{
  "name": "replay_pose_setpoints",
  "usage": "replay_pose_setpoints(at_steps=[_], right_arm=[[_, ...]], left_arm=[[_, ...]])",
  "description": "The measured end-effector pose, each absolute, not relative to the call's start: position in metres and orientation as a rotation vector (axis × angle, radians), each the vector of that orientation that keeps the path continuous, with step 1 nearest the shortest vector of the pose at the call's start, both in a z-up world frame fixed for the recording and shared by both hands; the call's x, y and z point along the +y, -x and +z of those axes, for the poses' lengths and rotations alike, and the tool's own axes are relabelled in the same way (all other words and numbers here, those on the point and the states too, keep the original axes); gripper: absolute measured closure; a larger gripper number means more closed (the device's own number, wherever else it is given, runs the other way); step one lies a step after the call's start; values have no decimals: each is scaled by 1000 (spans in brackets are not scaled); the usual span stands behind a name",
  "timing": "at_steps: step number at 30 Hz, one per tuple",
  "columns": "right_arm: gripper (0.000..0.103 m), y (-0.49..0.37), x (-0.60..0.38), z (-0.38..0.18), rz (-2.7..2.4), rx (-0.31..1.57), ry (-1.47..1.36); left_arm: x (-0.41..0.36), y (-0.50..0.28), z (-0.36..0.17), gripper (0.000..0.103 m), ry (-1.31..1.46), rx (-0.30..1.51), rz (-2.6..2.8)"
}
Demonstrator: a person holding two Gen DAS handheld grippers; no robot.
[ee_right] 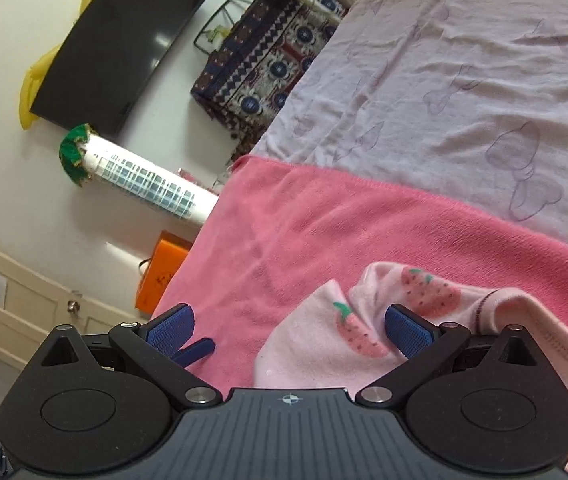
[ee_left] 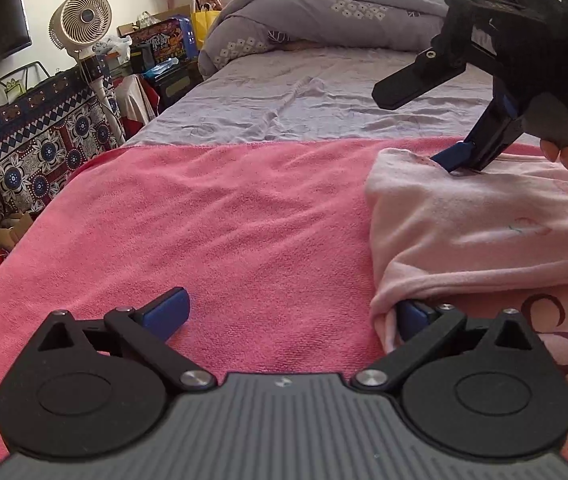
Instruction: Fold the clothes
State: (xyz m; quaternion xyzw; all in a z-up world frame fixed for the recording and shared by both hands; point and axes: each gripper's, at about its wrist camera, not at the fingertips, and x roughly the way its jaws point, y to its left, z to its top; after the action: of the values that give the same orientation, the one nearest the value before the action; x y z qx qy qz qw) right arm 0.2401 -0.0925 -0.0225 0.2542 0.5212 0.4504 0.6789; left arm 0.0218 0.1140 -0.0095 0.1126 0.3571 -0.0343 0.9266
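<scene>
Pink terry towel (ee_left: 211,216) covers the near end of the bed, its far hem running straight across the wrinkled lilac bedsheet (ee_left: 304,100). Wide bare towel lies open to the left. A pale pink strawberry-print garment (ee_left: 484,232) sits bunched at the right. The left gripper (ee_left: 288,316) stands wide apart, one blue pad tucked under the garment's folded edge. The right gripper (ee_right: 288,332), jaws apart, rests over the garment's far corner. A rumpled grey quilt (ee_left: 324,12) crowds the headboard end; a beige fan (ee_left: 81,20) and patterned cloth-covered stand (ee_left: 43,148) line the left bedside.

Two grippers, left gripper (ee_left: 290,316) and right gripper (ee_right: 290,330), one pale pink garment (ee_left: 484,232), one pink towel (ee_left: 223,220), one fan (ee_left: 81,18)
</scene>
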Motion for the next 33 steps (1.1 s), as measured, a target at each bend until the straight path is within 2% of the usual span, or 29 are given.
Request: replay_pose_setpoints(at_steps=[5, 14, 15, 17, 20, 24, 26, 29, 33], right_arm=[[0, -246, -82, -21, 1121, 1254, -597], [0, -280, -95, -42, 903, 1031, -1125], [0, -285, -100, -40, 868, 1016, -1144], [0, -290, -108, -19, 843, 1005, -1006], [0, -294, -93, 10, 882, 1133, -662], [1, -292, -69, 4, 934, 1387, -522], [1, -290, -64, -3, 974, 1462, -529], [0, -286, -50, -23, 1106, 1519, -746], [0, -298, -23, -44, 981, 1563, -815]], left_arm=[[101, -6, 4, 0, -328, 736, -90], [101, -16, -11, 0, -316, 745, -70], [102, -17, -11, 0, -311, 747, -74], [105, -16, -12, 0, -303, 751, -82], [106, -14, -12, 0, -297, 749, -82], [107, -13, -14, 0, -281, 744, -81], [109, -12, -15, 0, -264, 741, -82], [111, -10, -18, 0, -242, 733, -80], [113, -11, -18, 0, -222, 732, -75]])
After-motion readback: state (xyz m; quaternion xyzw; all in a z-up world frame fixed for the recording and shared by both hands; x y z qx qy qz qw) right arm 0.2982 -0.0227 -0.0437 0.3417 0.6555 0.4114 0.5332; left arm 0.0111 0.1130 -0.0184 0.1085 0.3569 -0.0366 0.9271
